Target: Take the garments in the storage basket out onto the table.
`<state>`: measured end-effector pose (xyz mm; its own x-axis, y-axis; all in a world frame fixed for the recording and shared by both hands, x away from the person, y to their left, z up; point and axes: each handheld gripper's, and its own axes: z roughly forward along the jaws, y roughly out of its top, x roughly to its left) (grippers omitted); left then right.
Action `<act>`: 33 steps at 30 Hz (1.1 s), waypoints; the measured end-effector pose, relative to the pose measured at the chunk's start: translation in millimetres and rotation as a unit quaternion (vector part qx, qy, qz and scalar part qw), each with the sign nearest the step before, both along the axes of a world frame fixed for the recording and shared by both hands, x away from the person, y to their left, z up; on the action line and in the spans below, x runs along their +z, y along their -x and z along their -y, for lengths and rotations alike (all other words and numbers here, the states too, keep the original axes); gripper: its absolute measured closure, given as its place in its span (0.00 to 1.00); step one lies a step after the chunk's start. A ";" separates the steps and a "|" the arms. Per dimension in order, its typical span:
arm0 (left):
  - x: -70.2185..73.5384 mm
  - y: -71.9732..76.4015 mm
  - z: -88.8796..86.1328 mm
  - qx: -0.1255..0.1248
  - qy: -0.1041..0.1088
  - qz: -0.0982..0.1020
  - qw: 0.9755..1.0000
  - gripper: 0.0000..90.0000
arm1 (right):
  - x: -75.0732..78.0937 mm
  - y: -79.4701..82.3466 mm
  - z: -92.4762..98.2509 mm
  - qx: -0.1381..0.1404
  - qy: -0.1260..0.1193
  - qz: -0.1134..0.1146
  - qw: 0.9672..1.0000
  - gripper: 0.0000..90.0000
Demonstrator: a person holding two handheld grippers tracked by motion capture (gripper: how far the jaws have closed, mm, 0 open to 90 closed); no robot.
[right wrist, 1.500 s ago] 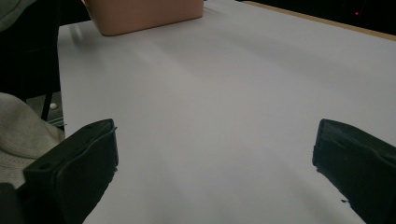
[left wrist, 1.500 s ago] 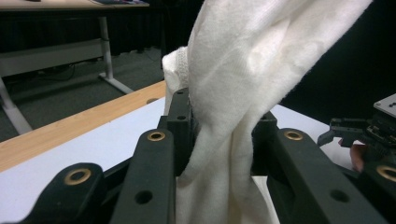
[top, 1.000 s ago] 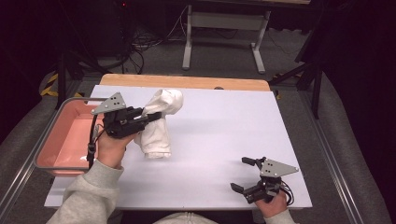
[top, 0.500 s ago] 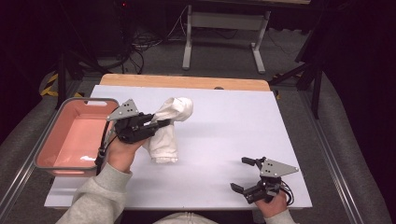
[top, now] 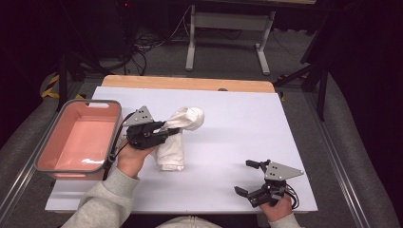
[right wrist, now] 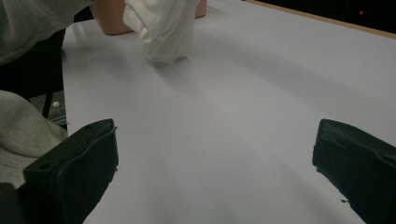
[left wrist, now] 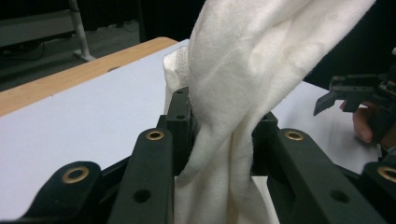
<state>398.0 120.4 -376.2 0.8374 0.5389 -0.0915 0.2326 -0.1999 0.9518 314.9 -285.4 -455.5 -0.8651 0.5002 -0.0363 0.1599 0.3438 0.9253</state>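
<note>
Left tongs (left wrist: 219,140) clamp white cloth (left wrist: 243,70); high view shows right tongs (top: 248,177) spread apart

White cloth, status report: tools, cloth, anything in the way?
Left tool shut on white cloth, lower end on table. Right tool open, empty. Pink bin beside; nothing blocking.

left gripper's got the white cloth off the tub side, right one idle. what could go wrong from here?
1. The left gripper is shut on a bunched fold of the white cloth, whose lower end hangs to the table; it may drag or slip out.
2. The pink tub sits close beside that hand; a swing could knock it.
3. The right gripper stands open at the near edge, too far off to catch a slip.
</note>
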 end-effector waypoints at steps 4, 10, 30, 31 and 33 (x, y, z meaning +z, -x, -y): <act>-4.3 -2.5 4.1 0.000 -0.012 -0.008 1.000 0.78 | -0.1 -0.1 0.1 -0.001 0.000 -0.001 1.000 0.01; -8.7 -5.1 9.7 -0.004 -0.020 -0.010 1.000 0.78 | -0.4 -0.4 -0.3 0.000 0.000 -0.002 1.000 0.01; -29.7 -19.4 36.8 -0.013 -0.056 -0.032 0.998 0.77 | -0.9 -1.0 0.1 0.001 -0.003 -0.004 1.000 0.01; -30.5 -20.2 38.6 -0.013 -0.056 -0.034 0.998 0.77 | -1.0 -1.1 0.0 0.001 -0.003 -0.004 1.000 0.01; -32.4 -21.4 42.7 -0.014 -0.059 -0.032 0.998 0.76 | -1.1 -1.2 -0.1 0.001 -0.002 -0.004 1.000 0.01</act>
